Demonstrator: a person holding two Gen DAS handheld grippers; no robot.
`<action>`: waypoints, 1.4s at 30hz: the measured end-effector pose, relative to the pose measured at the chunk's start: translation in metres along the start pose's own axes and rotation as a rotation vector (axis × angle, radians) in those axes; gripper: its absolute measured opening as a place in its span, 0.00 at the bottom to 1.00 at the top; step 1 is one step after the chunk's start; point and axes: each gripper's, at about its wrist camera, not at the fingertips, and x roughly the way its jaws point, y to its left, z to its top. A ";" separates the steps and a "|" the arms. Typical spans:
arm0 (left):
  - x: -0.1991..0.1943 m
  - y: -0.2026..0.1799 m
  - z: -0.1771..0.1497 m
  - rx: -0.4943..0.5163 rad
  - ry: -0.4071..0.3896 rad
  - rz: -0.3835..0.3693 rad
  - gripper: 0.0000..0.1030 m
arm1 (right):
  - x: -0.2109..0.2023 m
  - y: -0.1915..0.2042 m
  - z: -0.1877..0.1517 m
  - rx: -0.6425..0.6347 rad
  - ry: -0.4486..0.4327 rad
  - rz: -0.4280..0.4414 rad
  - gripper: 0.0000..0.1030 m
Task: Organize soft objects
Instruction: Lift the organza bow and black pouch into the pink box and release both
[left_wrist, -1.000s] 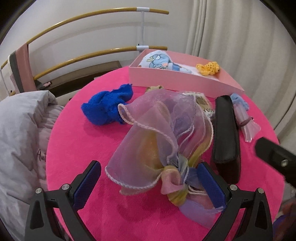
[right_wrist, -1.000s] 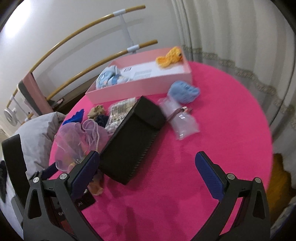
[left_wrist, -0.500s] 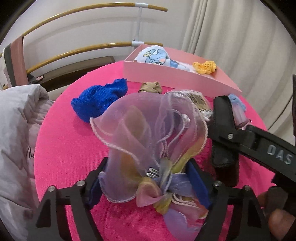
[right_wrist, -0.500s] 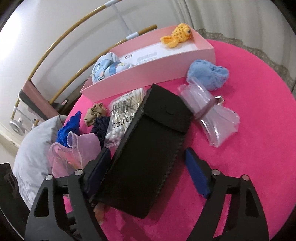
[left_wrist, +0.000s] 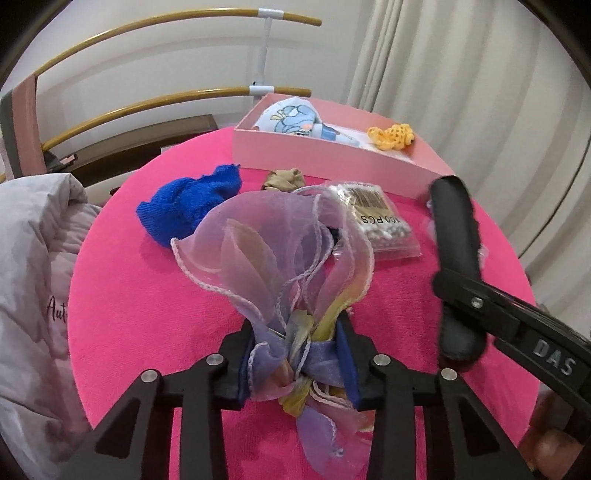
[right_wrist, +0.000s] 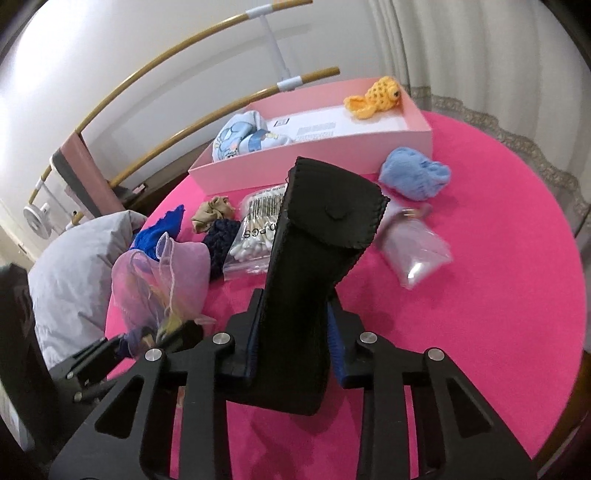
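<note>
While both tongs have just been closing, each now has something between its pads. The left tongs (left_wrist: 299, 363) are clamped on the knotted base of the pastel scarf (left_wrist: 280, 254), whose sheer ruffles fan up and away from the pads over the pink counter (left_wrist: 147, 302). The right tongs (right_wrist: 291, 343) are clamped on the lower part of the black pouch (right_wrist: 310, 266), which stands tilted with its snap flap at the far end.

Beyond the scarf lie a blue knit (left_wrist: 188, 203), a tan scrunchie (left_wrist: 284, 179) and a bag of swabs (left_wrist: 376, 221), the bag just beside the scarf's far ruffle. A dark navy knit (right_wrist: 221, 243) sits between the scarf and the swabs in the right view. To the pouch's right are a light blue cloth (right_wrist: 413, 177) and a clear bag (right_wrist: 413, 254), the clear bag blurred.

At the far edge of the counter stands the pink box (right_wrist: 295, 162), holding a printed cloth (right_wrist: 240, 138) at its left end and an orange crochet toy (right_wrist: 376, 96) at its right end. A grey cushion (left_wrist: 33, 277) lies off the counter's left side.
</note>
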 end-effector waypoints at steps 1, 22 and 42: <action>-0.002 -0.001 0.000 -0.002 -0.003 0.002 0.32 | -0.005 -0.001 -0.001 -0.004 -0.008 -0.004 0.27; -0.084 -0.019 -0.002 0.057 -0.116 0.068 0.32 | -0.074 0.002 -0.001 -0.059 -0.113 -0.014 0.27; -0.069 -0.024 0.162 0.096 -0.268 0.077 0.33 | -0.067 0.004 0.141 -0.128 -0.174 -0.001 0.27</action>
